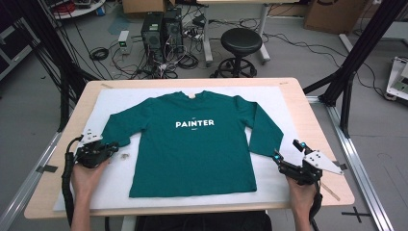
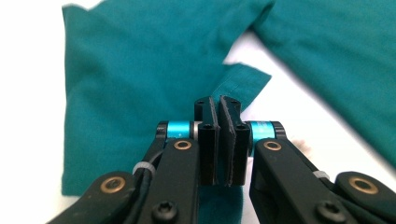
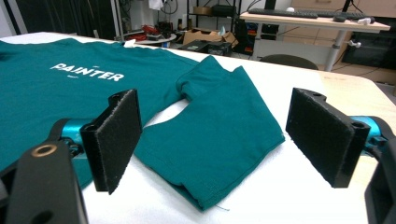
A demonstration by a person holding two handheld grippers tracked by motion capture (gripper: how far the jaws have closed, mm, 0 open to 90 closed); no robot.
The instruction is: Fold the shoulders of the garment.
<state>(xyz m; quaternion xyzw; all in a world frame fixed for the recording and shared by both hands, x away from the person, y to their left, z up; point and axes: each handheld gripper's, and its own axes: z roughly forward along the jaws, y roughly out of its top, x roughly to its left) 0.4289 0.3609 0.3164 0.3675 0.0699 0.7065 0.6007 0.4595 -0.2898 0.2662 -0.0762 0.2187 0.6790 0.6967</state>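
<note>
A dark green long-sleeved shirt (image 1: 192,149) with "PAINTER" printed in white lies flat, front up, on a white mat (image 1: 269,187). My left gripper (image 1: 114,147) sits at the shirt's left sleeve cuff (image 1: 118,137). In the left gripper view, that gripper (image 2: 218,100) has its pads pressed together on the cuff's hem (image 2: 245,84). At the shirt's right sleeve cuff (image 1: 262,147), my right gripper (image 1: 287,150) rests low on the mat. In the right gripper view, my right gripper (image 3: 217,135) stands wide open, with the cuff (image 3: 219,140) lying flat between and beyond the pads, untouched.
The mat covers most of a wooden table (image 1: 312,125). A small brownish mark (image 1: 126,155) is on the mat near the left gripper. Beyond the far edge stand a black stool (image 1: 240,45) and computer towers (image 1: 161,31) with cables. Black frame posts (image 1: 356,57) rise at the right.
</note>
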